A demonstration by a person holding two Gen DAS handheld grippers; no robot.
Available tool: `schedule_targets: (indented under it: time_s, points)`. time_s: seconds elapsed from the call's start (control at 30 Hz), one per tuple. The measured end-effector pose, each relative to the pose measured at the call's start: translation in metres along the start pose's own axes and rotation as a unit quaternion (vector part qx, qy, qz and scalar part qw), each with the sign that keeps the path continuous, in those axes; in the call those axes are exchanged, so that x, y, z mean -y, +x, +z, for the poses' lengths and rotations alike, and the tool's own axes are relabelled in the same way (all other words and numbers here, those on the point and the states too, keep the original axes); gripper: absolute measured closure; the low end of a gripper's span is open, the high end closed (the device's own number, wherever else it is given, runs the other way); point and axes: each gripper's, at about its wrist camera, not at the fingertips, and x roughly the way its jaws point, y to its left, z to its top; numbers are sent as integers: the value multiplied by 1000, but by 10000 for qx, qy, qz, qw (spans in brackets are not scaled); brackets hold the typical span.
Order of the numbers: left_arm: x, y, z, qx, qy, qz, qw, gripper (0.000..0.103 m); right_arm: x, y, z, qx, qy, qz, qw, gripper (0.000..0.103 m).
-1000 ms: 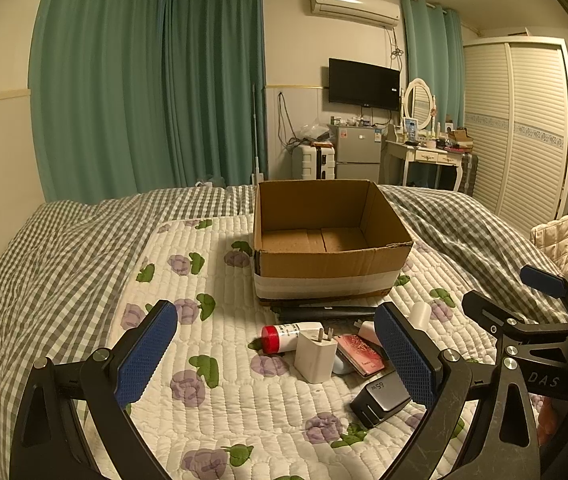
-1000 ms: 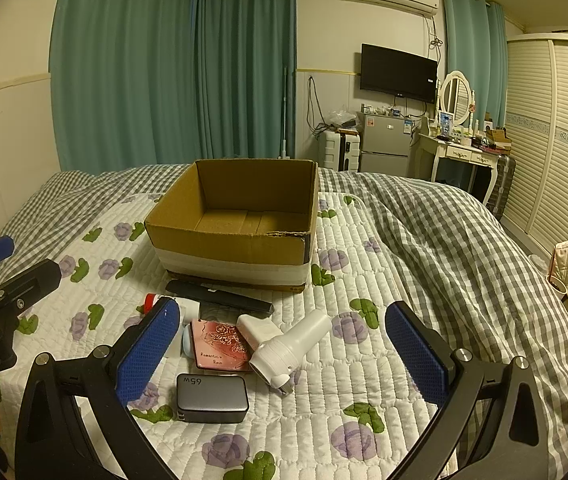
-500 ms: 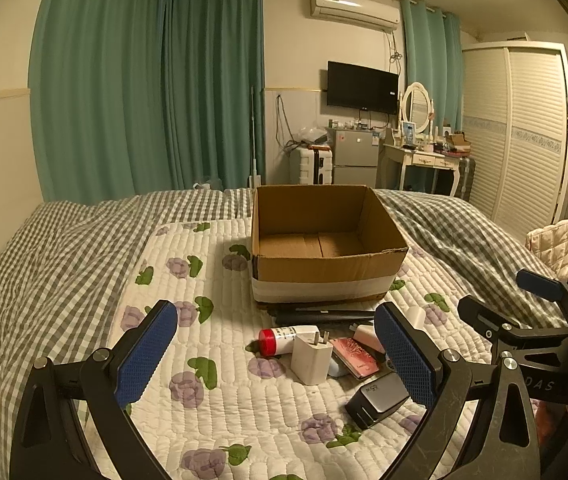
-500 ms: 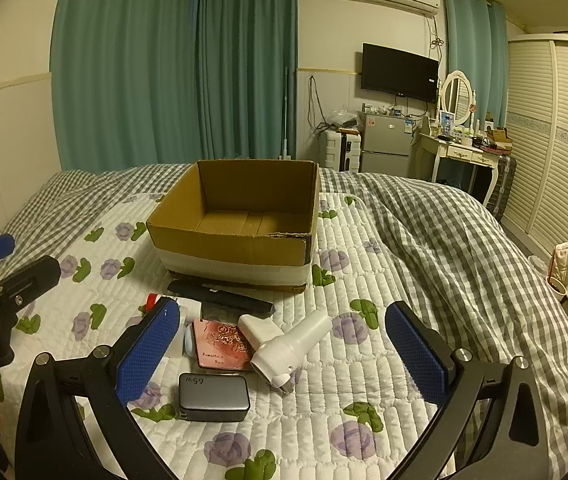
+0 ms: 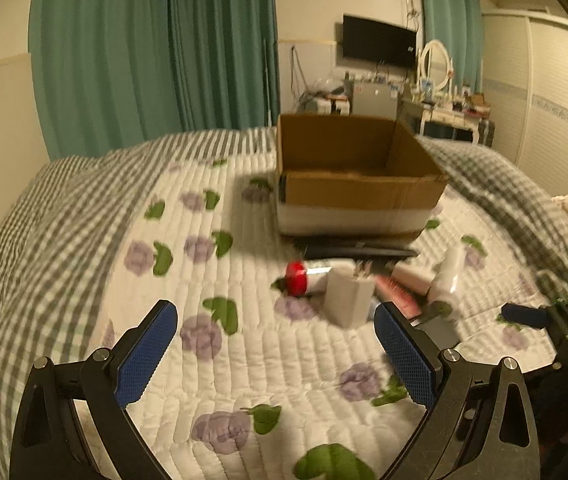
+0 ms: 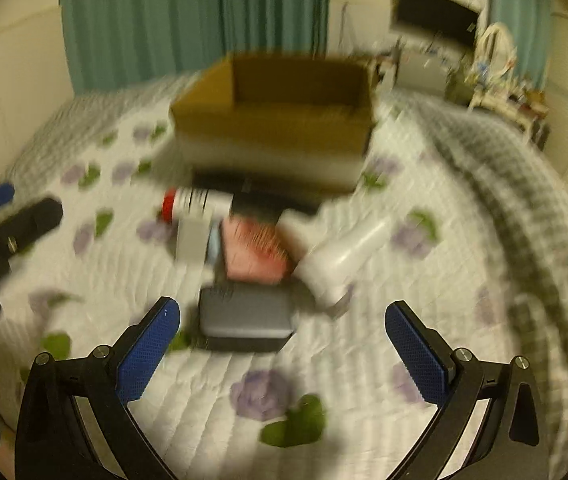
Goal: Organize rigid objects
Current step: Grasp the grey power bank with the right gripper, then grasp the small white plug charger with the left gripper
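Right hand-held gripper [image 6: 282,344] spread wide, empty, above grey charger [image 6: 245,317] on the bed [image 6: 364,380]. Left hand-held gripper [image 5: 275,350] likewise spread, near white plug adapter [image 5: 348,298]. Cardboard box [image 5: 354,176] sits farther back, behind the clutter.

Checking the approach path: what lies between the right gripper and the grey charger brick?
Only bare quilt separates the open right gripper from the grey charger brick in the right wrist view.
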Motion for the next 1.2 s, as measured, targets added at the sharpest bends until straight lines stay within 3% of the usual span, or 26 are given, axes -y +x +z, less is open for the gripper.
schedule_targets:
  time_s: [0.17, 0.27, 0.3, 0.33, 0.47, 0.57, 0.67, 0.8, 1.0, 1.03, 1.1, 1.13, 1.2]
  points:
    - [-8, 17, -6, -209, -50, 123, 9997, 2, 5, 43, 1, -672, 313, 397, 9965, 5]
    - [-9, 23, -7, -300, -51, 177, 9994, 2, 9, 59, 2, -932, 490, 703, 9919, 17]
    - [-8, 25, -7, -327, -48, 181, 9993, 2, 9, 61, 2, -960, 529, 831, 9905, 31]
    - [-7, 27, -7, -355, -36, 177, 9992, 2, 9, 60, 3, -966, 550, 838, 9903, 36]
    - [2, 36, -3, -463, 112, 225, 9986, 2, 3, 34, 12, -544, 353, 519, 9965, 36]
    - [17, 46, 5, -607, 243, 127, 9978, 4, 8, 3, 43, -25, 117, 197, 9997, 36]
    - [37, 56, 12, -664, 429, 2, 9969, 4, 26, -6, 76, 293, 339, 99, 9989, 36]
    - [57, 79, 16, -940, 592, 14, 9938, 4, 47, 0, 84, 372, 532, -119, 9978, 36]
    - [66, 110, 22, -1287, 579, -47, 9900, 5, 52, 29, 72, 102, 636, -95, 9979, 36]
    - [66, 114, 23, -1350, 562, -34, 9892, 7, 52, 32, 72, 72, 623, -144, 9979, 36]
    - [65, 123, 24, -1493, 484, 48, 9876, 20, 54, 35, 69, 63, 623, -146, 9979, 36]
    - [64, 126, 24, -1569, 411, -70, 9867, 31, 54, 36, 68, 63, 654, -109, 9978, 36]
    - [64, 129, 24, -1650, 392, -202, 9853, 40, 56, 36, 68, 62, 689, -65, 9976, 36]
